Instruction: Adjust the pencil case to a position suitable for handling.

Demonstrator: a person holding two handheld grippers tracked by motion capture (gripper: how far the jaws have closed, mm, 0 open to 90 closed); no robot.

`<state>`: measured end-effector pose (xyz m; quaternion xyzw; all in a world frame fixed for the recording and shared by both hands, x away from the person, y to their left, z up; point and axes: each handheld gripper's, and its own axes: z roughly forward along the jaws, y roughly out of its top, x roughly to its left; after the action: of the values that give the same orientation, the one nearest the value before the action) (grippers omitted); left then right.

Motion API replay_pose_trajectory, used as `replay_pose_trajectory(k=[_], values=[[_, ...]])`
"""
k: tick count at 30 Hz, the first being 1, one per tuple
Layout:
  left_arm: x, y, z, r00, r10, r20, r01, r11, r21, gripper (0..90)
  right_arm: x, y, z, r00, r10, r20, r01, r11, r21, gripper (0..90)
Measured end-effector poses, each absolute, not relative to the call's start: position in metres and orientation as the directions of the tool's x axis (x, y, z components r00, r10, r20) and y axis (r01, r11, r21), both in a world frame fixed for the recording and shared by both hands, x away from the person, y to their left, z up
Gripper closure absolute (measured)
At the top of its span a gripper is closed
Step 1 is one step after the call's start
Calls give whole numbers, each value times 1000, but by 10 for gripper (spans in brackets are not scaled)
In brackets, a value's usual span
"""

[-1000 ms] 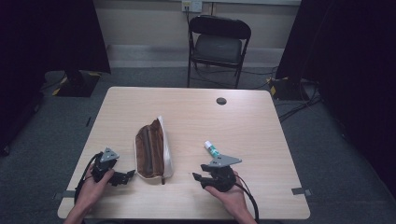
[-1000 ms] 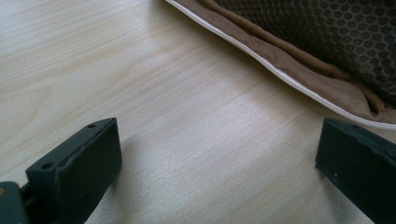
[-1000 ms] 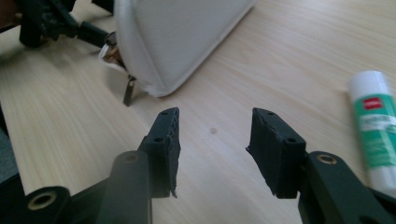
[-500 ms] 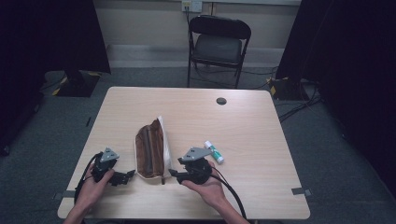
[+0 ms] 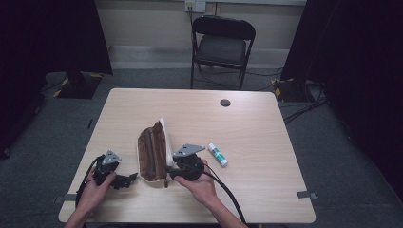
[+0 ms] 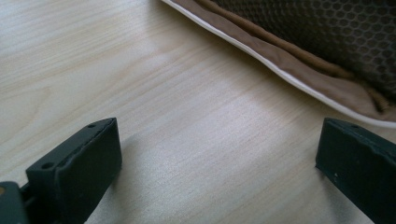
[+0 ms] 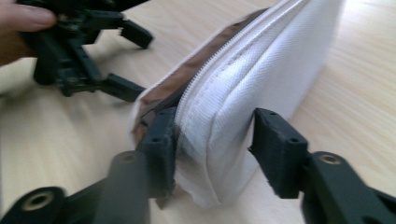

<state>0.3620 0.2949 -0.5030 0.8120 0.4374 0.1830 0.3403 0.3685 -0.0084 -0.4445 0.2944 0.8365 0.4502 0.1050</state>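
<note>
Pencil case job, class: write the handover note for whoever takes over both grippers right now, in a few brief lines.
Right gripper: jaws straddle the near end of the pencil case and have just been closing. One jaw is against the open zip edge; the other is off the white side, so no grip yet.
Left gripper: open, resting on the table just left of the case, holding nothing.
Things: the case lies open in the middle of the table, brown lining showing. The glue stick lies loose on the table to its right.
Done: right gripper placed at the case's end.
Left, probably: grip the case, then deal with the glue stick.
</note>
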Motion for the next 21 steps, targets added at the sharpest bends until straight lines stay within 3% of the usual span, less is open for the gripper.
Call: replay_pose_trajectory(k=[8,21], values=[[362,296,-503,560,828,1,580,-394,713,0,372,-40,-446,-776,620,113,427,386,818,692],[363,297,-503,558,830,-4,583,-389,713,0,358,-98,-443,-821,565,89,392,442,807,752]])
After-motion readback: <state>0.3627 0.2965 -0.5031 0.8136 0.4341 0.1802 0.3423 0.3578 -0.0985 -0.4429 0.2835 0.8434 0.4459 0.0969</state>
